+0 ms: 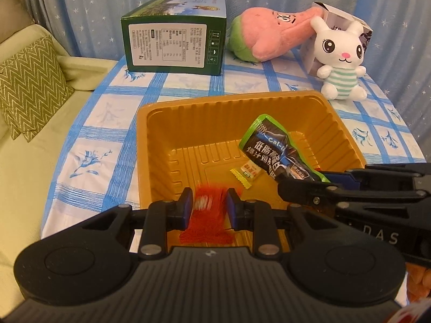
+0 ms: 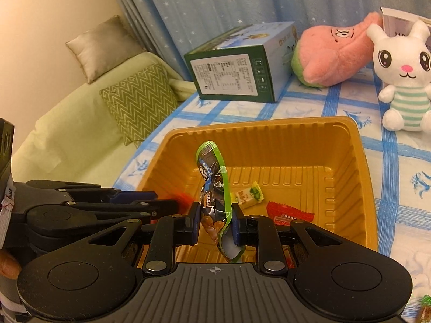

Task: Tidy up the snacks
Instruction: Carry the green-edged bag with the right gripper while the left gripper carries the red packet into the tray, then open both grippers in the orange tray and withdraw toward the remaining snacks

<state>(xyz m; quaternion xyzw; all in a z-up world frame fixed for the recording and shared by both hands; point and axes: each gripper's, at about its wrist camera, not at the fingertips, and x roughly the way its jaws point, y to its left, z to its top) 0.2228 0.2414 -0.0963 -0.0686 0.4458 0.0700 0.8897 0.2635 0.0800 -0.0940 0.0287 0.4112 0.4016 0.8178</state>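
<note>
step: snacks being dropped into gold tray [image 1: 347, 134] | left tool [image 1: 209, 210] clamped on red packet [image 1: 206, 222] | right tool [image 2: 215, 222] clamped on green-edged pouch [image 2: 212, 188], both over tray | next: release likely required

Warm, dim indoor light, soft shadows — fisheye bends the edges; the red packet [image 1: 207, 215] looks motion-blurred, perhaps.

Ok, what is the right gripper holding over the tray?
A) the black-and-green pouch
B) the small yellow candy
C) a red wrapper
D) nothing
A: the right gripper is shut on the black-and-green pouch above the tray; the red wrapper is in the left gripper.
</note>
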